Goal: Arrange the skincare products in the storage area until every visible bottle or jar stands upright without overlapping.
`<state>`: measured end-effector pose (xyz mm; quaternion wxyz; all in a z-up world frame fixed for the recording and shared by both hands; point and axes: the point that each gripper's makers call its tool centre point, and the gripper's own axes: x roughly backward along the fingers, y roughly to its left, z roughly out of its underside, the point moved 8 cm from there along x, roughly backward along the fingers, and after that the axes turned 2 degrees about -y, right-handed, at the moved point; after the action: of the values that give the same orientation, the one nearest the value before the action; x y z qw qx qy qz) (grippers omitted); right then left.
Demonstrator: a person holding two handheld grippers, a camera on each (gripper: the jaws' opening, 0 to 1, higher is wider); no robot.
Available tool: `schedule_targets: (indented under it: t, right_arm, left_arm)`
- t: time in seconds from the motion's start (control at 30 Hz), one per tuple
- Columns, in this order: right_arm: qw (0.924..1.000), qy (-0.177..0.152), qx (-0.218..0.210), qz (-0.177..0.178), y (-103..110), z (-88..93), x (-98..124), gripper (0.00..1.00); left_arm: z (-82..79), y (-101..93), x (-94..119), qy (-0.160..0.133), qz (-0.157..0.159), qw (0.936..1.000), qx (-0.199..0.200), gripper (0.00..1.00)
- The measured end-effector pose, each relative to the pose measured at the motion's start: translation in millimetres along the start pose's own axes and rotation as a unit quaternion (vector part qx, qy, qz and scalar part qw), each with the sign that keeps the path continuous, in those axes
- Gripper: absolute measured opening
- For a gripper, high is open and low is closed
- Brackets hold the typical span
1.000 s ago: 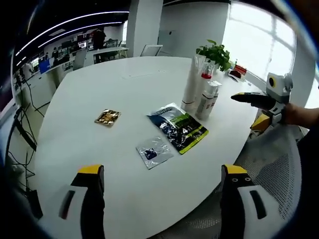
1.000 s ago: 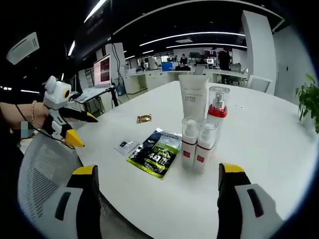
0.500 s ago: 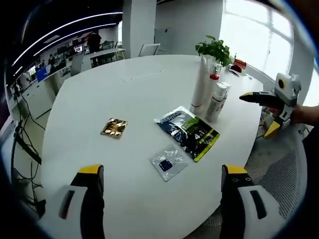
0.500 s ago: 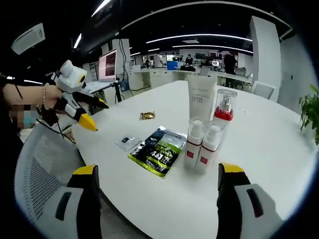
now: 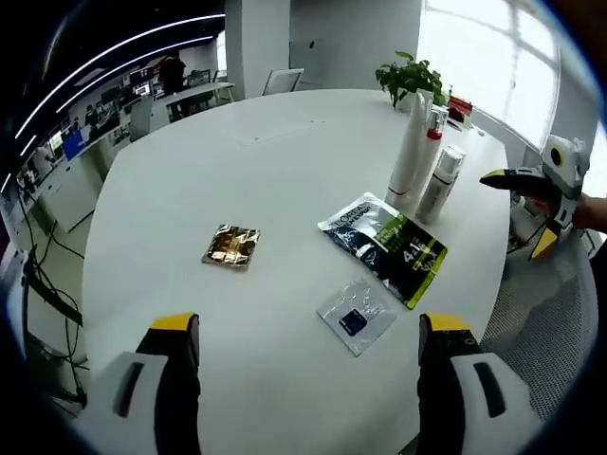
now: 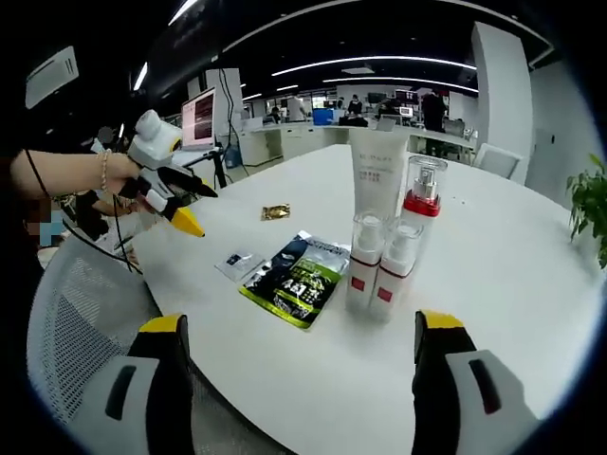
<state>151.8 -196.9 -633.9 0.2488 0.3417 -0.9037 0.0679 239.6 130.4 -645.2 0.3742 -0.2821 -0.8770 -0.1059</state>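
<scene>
Four skincare items stand upright in a tight cluster on the white table (image 6: 512, 256): a tall white tube (image 6: 377, 175), a clear pump bottle with a red collar (image 6: 420, 197) and two small spray bottles with red labels (image 6: 360, 263) (image 6: 393, 269). In the left gripper view the same tube (image 5: 411, 154) and a spray bottle (image 5: 442, 180) sit at the far right. A dark green pouch (image 6: 295, 279) (image 5: 386, 248), a small clear sachet (image 6: 237, 263) (image 5: 358, 317) and a gold sachet (image 6: 276, 212) (image 5: 230, 246) lie flat. My left gripper (image 5: 308, 379) (image 6: 201, 210) is open and holds nothing. My right gripper (image 6: 299, 379) (image 5: 514, 210) is open too.
A potted plant (image 5: 410, 80) stands behind the bottles. A mesh chair (image 6: 76, 322) sits at the table's near edge. A person's hand (image 6: 119, 175) holds the left gripper. Desks and monitors fill the office behind.
In the right gripper view, the left gripper has moved right and now hangs over the table's edge. Both views have shifted a little. The products and sachets have stayed where they were.
</scene>
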Motion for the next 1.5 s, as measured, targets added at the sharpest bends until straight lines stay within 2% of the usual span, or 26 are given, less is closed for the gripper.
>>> schedule_targets:
  t: [0.17, 0.27, 0.6, 0.93, 1.2, 1.33, 1.5]
  right_arm:
    - [1.0000, 0.005, 0.001, -0.003, 0.8, 1.0, -1.5, 0.98]
    - [1.0000, 0.008, -0.002, -0.001, 0.1, 2.1, -1.6, 0.98]
    - [0.9996, 0.022, -0.017, 0.003, -3.1, 6.3, -3.9, 0.97]
    - [0.9991, 0.029, -0.027, 0.011, -4.3, 8.6, -3.6, 0.96]
    - [0.9987, 0.031, -0.036, 0.017, -7.0, 9.8, -3.5, 0.96]
    - [0.9986, 0.034, -0.036, 0.018, -7.5, 10.5, -4.0, 0.96]
    - [0.9984, 0.037, -0.038, 0.019, -7.6, 11.4, -3.9, 0.96]
  left_arm:
    - [-6.4, 8.4, -7.3, 0.009, 0.002, 0.9999, -0.012, 0.90]
    - [-9.0, 22.1, -14.9, 0.012, 0.003, 0.9999, -0.008, 0.87]
    - [-17.4, 39.2, -38.9, 0.037, 0.008, 0.9990, -0.025, 0.86]
    - [-25.7, 69.4, -64.6, 0.052, 0.006, 0.9977, -0.042, 0.82]
    - [-30.3, 73.9, -76.2, 0.071, 0.018, 0.9949, -0.069, 0.79]
    - [-34.0, 82.8, -91.5, 0.076, 0.027, 0.9947, -0.063, 0.77]
    - [-39.3, 85.0, -98.3, 0.080, 0.032, 0.9943, -0.062, 0.73]
